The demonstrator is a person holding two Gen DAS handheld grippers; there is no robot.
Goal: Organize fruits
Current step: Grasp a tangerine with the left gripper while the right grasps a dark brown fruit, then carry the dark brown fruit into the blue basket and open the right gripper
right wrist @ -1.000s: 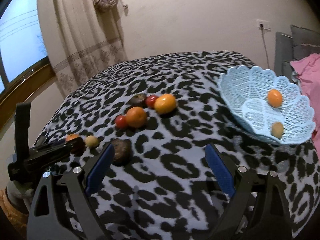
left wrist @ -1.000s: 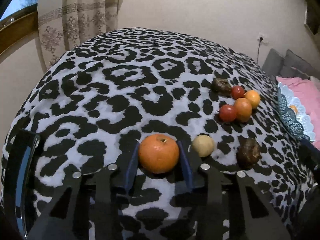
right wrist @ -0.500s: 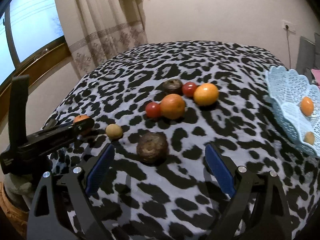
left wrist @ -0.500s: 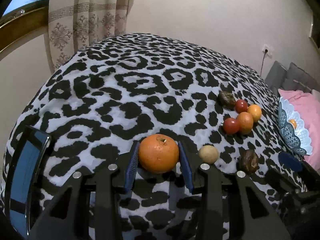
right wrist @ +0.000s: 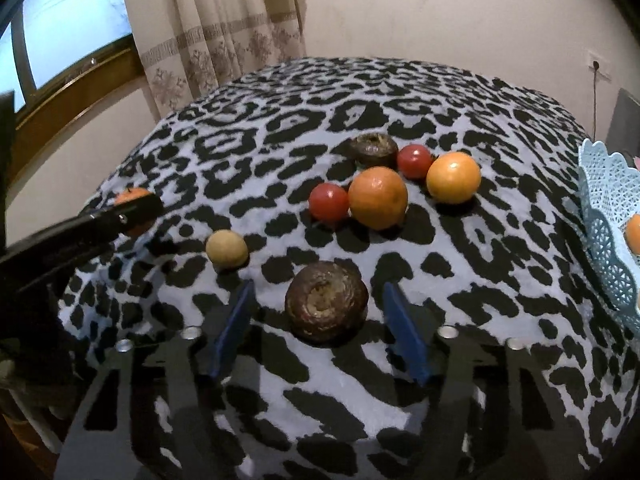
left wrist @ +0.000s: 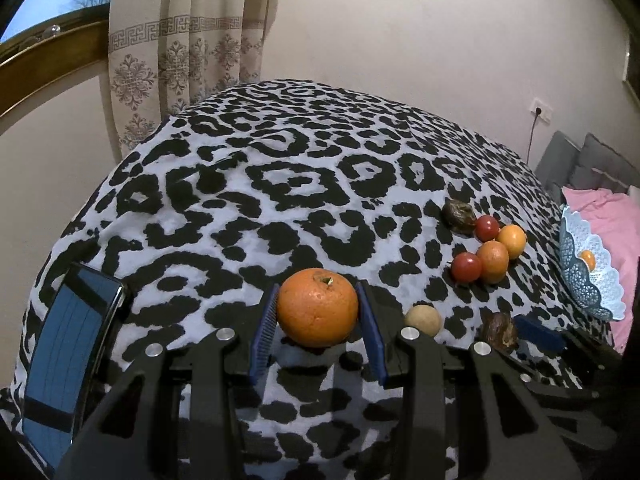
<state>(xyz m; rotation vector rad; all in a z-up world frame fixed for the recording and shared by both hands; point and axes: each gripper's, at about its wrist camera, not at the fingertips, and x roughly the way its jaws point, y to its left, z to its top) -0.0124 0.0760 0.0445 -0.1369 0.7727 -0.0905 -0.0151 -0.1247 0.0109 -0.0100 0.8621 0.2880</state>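
My left gripper (left wrist: 318, 294) is shut on a large orange (left wrist: 318, 312), both blue pads against its sides, low over the leopard-print bed cover (left wrist: 280, 184). The right wrist view shows that orange (right wrist: 130, 196) behind a left fingertip. My right gripper (right wrist: 318, 304) straddles a dark brown wrinkled fruit (right wrist: 326, 306); its jaws are closing, with a gap still visible on each side. A pale round fruit (right wrist: 227, 249) lies just left of it. Farther back sit two red tomatoes (right wrist: 329, 202), two oranges (right wrist: 378, 198) and another dark fruit (right wrist: 373, 149).
A light blue lace basket (right wrist: 608, 216) holding an orange fruit stands at the right edge, beside a pink pillow (left wrist: 604, 216). A dark phone-like screen (left wrist: 68, 360) lies at the bed's left edge. Curtain, window and wall are behind the bed.
My right gripper came forward and down over the dark brown fruit, and its jaws narrowed from wide to close around it. The left gripper kept its grip on the orange and barely moved.
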